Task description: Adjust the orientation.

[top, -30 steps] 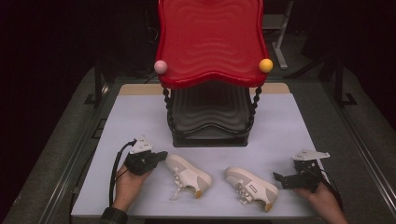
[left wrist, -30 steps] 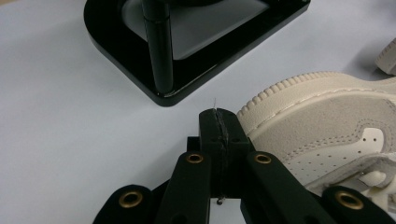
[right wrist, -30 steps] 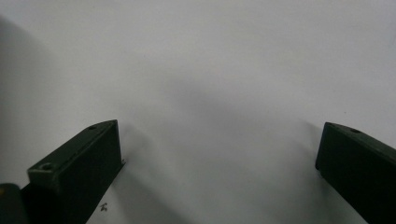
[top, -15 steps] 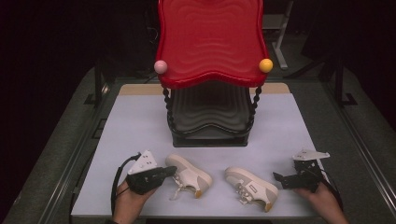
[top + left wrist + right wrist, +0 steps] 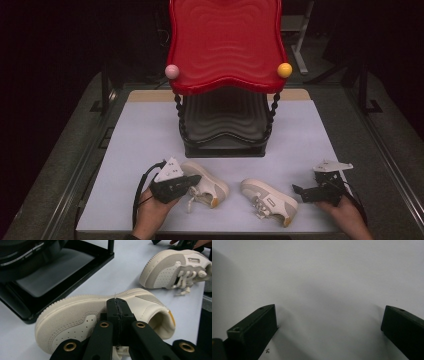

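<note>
From above we see two shoes on the table [image 5: 140,125] before the rack [image 5: 225,125]; the left gripper [image 5: 192,181] sits at the left shoe [image 5: 210,186], the right gripper [image 5: 298,190] just beside the right shoe [image 5: 270,200]. The left gripper view adds that its jaws are pressed together over the shoe's side, whether pinching anything we cannot tell. The right gripper view shows wide-apart jaws over bare table.

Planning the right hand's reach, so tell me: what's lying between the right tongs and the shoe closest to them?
Nothing. In the high view only bare table top separates the right tongs from the right shoe.
</note>
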Demonstrator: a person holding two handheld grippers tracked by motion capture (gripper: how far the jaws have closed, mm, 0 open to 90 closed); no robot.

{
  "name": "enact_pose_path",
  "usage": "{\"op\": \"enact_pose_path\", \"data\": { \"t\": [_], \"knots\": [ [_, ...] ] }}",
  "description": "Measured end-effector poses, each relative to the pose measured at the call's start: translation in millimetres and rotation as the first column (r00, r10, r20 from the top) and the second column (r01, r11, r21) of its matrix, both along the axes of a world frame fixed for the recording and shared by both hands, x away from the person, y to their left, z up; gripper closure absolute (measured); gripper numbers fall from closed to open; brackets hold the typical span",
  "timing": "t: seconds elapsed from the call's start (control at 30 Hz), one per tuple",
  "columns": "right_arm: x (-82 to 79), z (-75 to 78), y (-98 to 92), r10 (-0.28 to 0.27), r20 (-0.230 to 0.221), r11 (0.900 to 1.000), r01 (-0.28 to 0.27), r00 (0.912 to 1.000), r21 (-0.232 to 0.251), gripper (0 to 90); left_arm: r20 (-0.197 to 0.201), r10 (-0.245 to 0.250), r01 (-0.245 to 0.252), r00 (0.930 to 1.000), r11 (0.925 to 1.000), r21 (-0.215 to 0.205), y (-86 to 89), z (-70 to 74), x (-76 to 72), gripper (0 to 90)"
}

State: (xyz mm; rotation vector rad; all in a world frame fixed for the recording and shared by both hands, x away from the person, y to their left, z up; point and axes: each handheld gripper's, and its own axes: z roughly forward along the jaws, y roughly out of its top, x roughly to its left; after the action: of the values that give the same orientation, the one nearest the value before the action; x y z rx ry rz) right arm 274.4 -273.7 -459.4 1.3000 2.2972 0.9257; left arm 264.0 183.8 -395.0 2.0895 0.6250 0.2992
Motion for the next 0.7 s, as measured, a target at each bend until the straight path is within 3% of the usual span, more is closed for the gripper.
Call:
{"op": "enact_pose_path", "data": {
  "t": [0.2, 0.5, 0.7],
  "knots": [
    [-0.1, 0.0, 0.0, 0.0, 0.0, 1.0, 0.0, 1.0, 0.0, 0.0, -0.003, 0.002, -0.002, 1.0, 1.0, -0.004, -5.4, 0.7, 9.1, 89.9],
    [-0.1, 0.0, 0.0, 0.0, 0.0, 1.0, 0.0, 1.0, 0.0, 0.0, -0.016, 0.017, -0.017, 0.9997, 0.9997, -0.018, -20.2, -3.0, 34.6, 89.9],
    [-0.1, -0.1, 0.0, 0.0, 0.0, 1.0, 0.0, 1.0, 0.001, 0.0, -0.053, 0.031, -0.033, 0.9981, 0.9985, -0.043, -28.8, -10.8, 52.0, 89.9]
  ]
}}
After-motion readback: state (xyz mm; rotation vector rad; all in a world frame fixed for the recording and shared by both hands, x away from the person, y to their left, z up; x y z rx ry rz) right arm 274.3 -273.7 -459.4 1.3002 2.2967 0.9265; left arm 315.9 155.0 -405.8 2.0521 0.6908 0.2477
